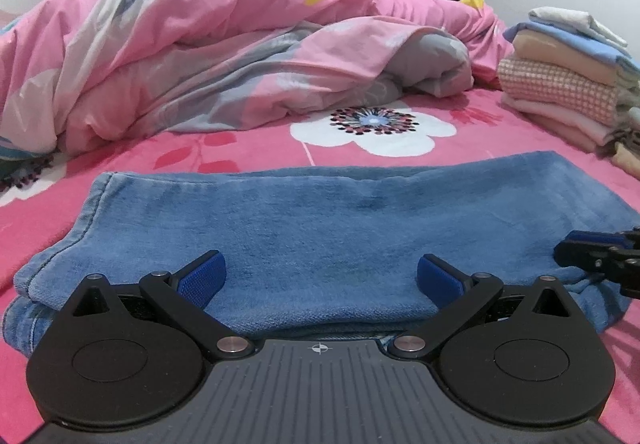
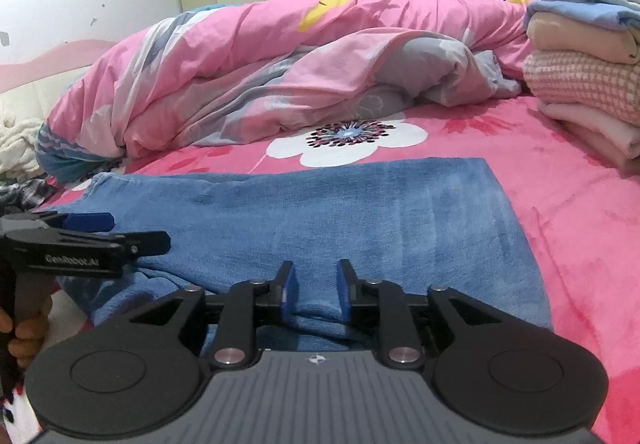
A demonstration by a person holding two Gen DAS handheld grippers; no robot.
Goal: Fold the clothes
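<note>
My two wrist views look low and close across the folded jeans (image 1: 320, 228) toward the duvet (image 1: 192, 44); both share these.

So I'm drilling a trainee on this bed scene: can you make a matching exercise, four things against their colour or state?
Things:
1. folded jeans
2. quilt
3. stack of folded clothes
4. left gripper

States:
A. crumpled, pink and grey
B. fingers wide apart
C. blue, flat on the bed
D. piled at the right

Pairs: 1-C, 2-A, 3-D, 4-B
</note>
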